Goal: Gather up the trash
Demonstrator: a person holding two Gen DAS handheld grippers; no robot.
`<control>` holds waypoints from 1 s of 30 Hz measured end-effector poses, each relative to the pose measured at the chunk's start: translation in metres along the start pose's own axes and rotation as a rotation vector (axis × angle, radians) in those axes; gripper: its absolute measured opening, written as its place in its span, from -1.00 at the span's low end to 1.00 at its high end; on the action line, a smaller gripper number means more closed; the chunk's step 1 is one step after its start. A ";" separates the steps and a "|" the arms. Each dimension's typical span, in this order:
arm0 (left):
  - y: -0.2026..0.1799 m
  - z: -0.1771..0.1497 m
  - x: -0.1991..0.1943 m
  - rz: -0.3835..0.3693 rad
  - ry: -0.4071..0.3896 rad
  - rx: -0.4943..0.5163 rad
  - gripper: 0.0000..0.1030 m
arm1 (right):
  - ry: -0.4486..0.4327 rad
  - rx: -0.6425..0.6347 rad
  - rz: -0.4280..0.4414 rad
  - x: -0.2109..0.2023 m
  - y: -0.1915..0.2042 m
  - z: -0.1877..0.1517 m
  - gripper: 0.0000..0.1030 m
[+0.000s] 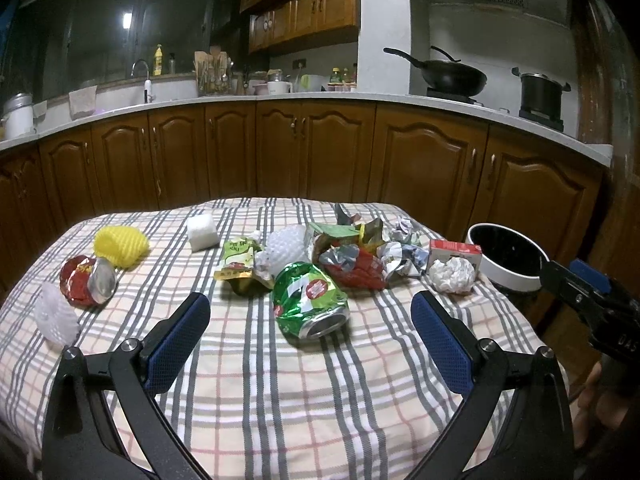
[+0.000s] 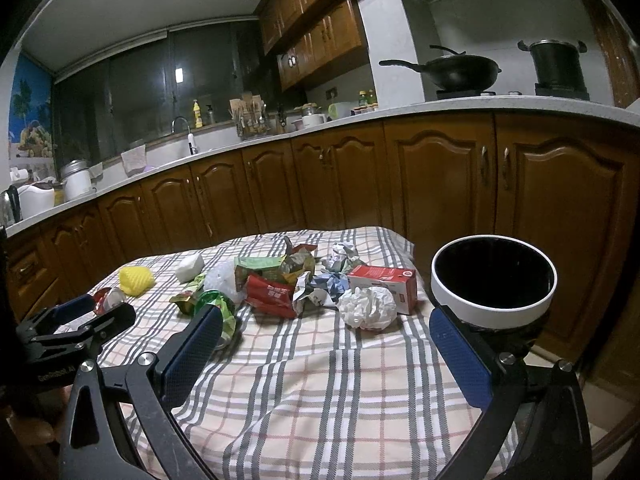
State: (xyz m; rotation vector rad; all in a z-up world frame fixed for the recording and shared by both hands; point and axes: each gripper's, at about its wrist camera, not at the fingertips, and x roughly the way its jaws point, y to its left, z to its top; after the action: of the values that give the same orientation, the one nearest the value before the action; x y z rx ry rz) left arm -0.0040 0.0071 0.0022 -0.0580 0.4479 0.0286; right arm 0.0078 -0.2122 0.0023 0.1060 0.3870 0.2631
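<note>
Trash lies scattered on a plaid tablecloth (image 1: 280, 392). A crushed green can (image 1: 310, 300) sits just ahead of my open left gripper (image 1: 310, 340), between its blue pads, untouched. Behind the can lie a red wrapper (image 1: 356, 270), a green pouch (image 1: 240, 266), crumpled paper (image 1: 400, 260), a white tissue ball (image 1: 454, 274) and a red-and-white carton (image 1: 454, 250). My right gripper (image 2: 326, 356) is open and empty, low over the cloth short of the tissue ball (image 2: 368, 306). A white bin (image 2: 492, 308) with a dark inside stands off the table's right edge.
On the left of the table are a yellow foam net (image 1: 120, 246), a crushed red cup (image 1: 86, 280), a white foam net (image 1: 56, 318) and a white foam block (image 1: 203, 232). Brown cabinets (image 1: 320, 152) and a counter with a wok (image 1: 452, 74) run behind the table.
</note>
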 end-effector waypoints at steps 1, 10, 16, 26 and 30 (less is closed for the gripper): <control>0.000 0.000 0.000 0.000 0.000 0.001 0.99 | 0.000 0.001 0.000 0.000 0.000 0.000 1.00; 0.000 -0.001 0.001 -0.002 0.001 0.000 0.99 | 0.002 0.002 0.002 0.001 0.000 -0.001 1.00; -0.001 -0.002 0.002 -0.002 0.004 0.000 0.99 | 0.002 0.001 0.001 0.001 0.001 -0.001 1.00; 0.000 -0.007 0.008 -0.011 0.019 -0.002 0.99 | 0.003 0.003 0.003 0.002 0.000 -0.002 1.00; 0.001 -0.007 0.013 -0.022 0.039 -0.011 0.99 | 0.008 0.004 0.000 0.004 0.002 -0.004 1.00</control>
State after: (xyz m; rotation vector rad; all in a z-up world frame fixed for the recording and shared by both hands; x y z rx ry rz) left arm 0.0040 0.0082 -0.0099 -0.0746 0.4859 0.0080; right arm 0.0096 -0.2089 -0.0024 0.1091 0.3955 0.2629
